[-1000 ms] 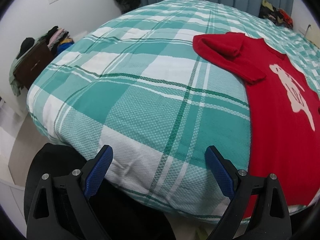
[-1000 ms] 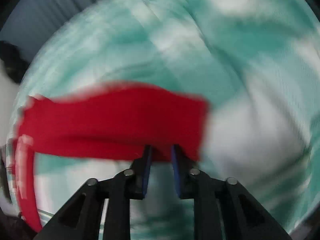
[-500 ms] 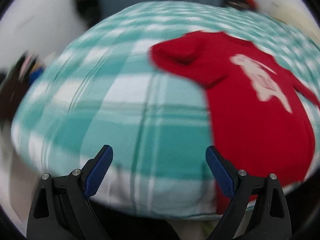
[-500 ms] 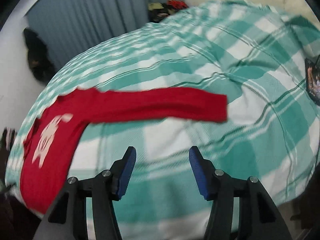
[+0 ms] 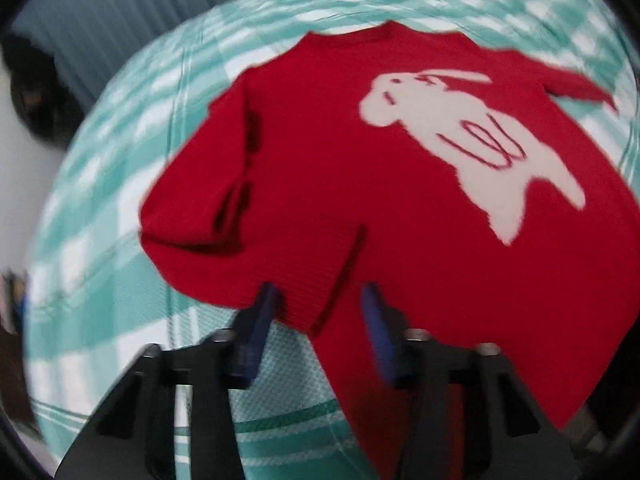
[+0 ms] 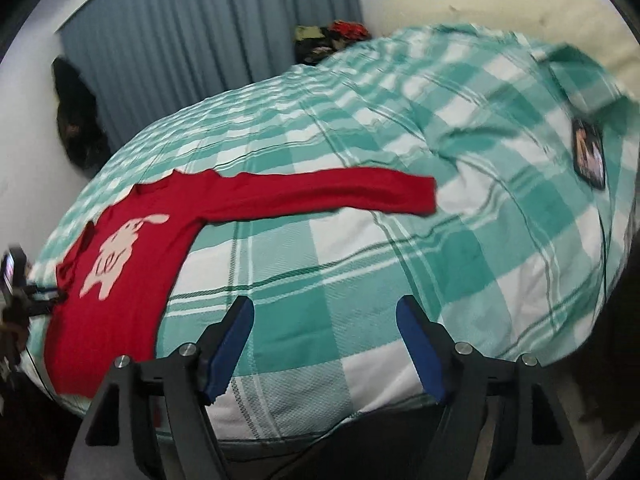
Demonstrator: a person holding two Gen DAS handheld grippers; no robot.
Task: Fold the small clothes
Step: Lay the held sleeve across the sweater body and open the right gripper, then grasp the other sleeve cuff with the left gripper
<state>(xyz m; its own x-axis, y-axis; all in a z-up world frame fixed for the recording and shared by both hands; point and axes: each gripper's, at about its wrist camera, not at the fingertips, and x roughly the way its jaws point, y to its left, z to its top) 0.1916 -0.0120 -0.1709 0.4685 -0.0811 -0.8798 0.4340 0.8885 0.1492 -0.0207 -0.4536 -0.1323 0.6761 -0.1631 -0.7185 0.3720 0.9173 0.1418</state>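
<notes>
One red sweater (image 6: 120,288) flat on green-checked bedspread (image 6: 360,280); grey curtain (image 6: 200,32) behind.

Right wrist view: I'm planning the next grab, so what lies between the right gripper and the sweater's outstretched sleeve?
Only bare checked bedspread lies between the right gripper and the sleeve, as the right wrist view shows.
</notes>
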